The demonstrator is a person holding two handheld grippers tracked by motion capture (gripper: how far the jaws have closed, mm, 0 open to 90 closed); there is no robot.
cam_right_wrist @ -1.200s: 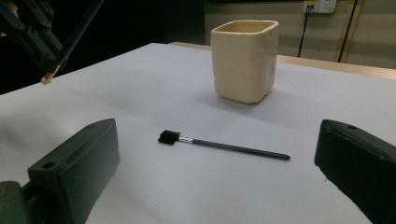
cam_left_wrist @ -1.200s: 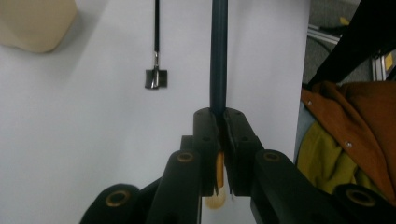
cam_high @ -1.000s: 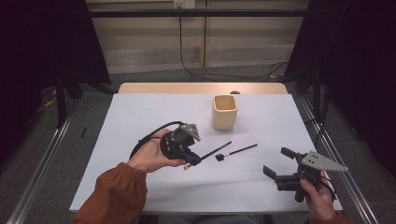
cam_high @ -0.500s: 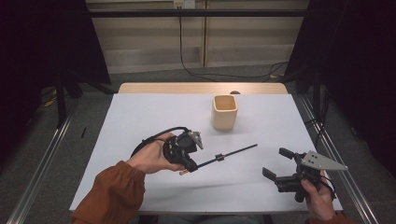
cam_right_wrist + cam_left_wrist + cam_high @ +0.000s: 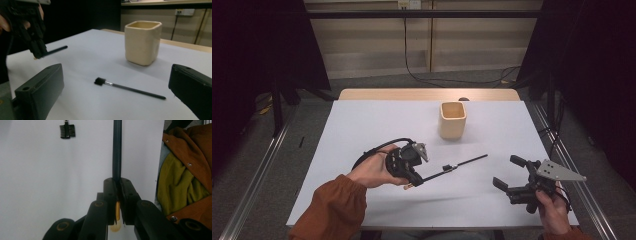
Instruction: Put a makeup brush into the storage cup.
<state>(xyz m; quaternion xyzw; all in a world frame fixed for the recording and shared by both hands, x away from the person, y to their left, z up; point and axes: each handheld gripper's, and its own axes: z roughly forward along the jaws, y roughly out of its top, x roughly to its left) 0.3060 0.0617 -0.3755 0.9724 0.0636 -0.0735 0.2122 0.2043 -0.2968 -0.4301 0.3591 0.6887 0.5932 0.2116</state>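
- The thin dark stick point(image 5: 116, 150) runs off the top edge in the left gripper view.
- Its pale tip point(image 5: 117, 216) — perhaps wooden — sits half hidden between the jaws.

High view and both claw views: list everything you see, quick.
Table: 1, white top, centre.
Cup: 1, beige, far side of table, upright.
Brush: 1, black, lying flat on table between the claws.
Stick: 1, dark with a yellowish end, clamped in left claw.
Left claw: 1, black, shut on stick, in left hand.
Right claw: 1, black, open, in right hand, near right table edge.
Sleeve: 1, orange-brown, left forearm.
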